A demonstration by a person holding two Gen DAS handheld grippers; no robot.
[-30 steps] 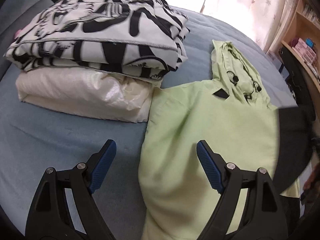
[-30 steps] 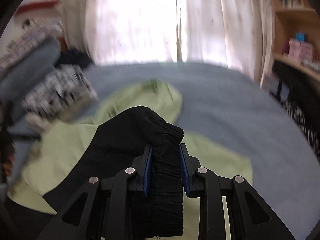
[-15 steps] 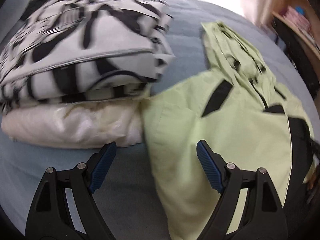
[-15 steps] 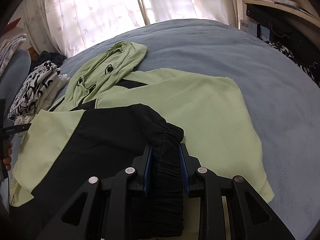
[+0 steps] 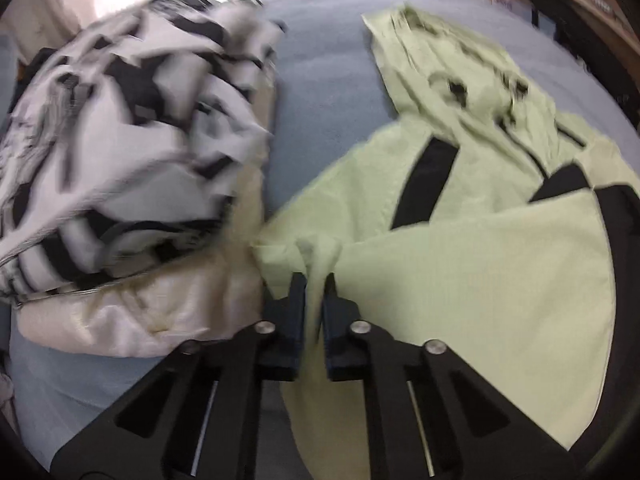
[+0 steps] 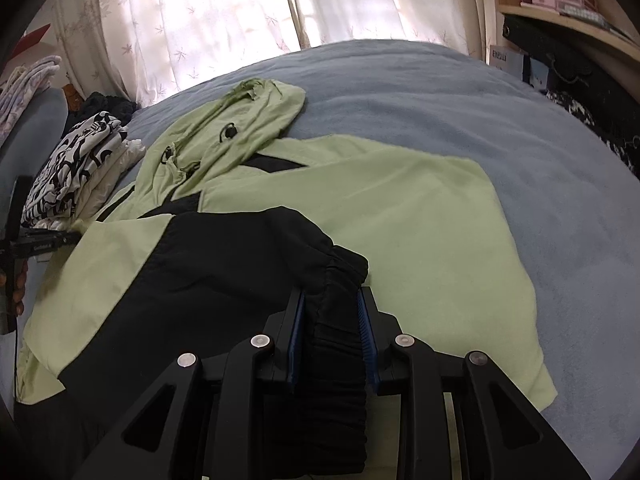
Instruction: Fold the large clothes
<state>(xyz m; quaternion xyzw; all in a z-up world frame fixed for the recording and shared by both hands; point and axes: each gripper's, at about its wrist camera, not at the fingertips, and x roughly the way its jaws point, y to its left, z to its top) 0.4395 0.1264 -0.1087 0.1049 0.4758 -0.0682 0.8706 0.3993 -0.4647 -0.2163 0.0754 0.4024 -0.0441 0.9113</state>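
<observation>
Both grippers now clamped: left gripper (image 5: 315,280) newly pinching jacket (image 5: 460,272).

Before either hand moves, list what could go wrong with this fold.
1. The left tongs pinch the green jacket right beside the folded stack; a pull could topple it.
2. The right tongs hold only the black cuff, so the sleeve may drag and rumple the body.

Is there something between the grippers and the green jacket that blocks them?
Nothing visible does. The left gripper is pinching the green jacket at its edge beside the folded pile, and the right gripper is clamped on its black cuff.
</observation>
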